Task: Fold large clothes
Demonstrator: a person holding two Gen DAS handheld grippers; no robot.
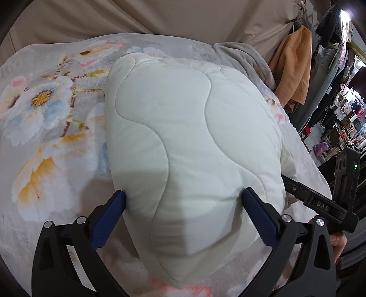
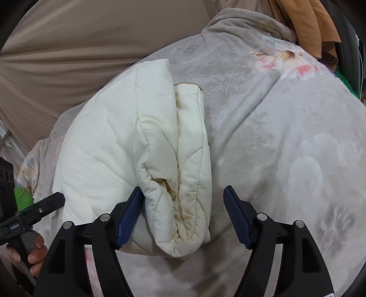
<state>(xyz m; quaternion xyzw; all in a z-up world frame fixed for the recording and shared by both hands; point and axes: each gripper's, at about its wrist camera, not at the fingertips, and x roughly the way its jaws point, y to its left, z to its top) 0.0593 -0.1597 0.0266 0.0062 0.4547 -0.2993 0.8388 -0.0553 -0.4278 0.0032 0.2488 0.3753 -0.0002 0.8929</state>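
Observation:
A white quilted jacket (image 1: pixel 187 137) lies folded into a thick bundle on a floral blanket (image 1: pixel 45 118). My left gripper (image 1: pixel 183 198) is open, its blue fingers standing on either side of the bundle's near end, touching the fabric. In the right wrist view the jacket (image 2: pixel 119 148) shows its folded side with stacked layers. My right gripper (image 2: pixel 183 194) is open at the bundle's near right edge, its left finger (image 2: pixel 131 214) against the fold and its right finger over bare blanket. The right gripper also shows in the left wrist view (image 1: pixel 320 205).
The grey floral blanket (image 2: pixel 286 137) covers the bed. A beige curtain (image 1: pixel 160 16) hangs behind. An orange garment (image 1: pixel 292 75) hangs at the back right, with a cluttered room beyond. A grey blanket fold (image 2: pixel 240 25) lies at the far edge.

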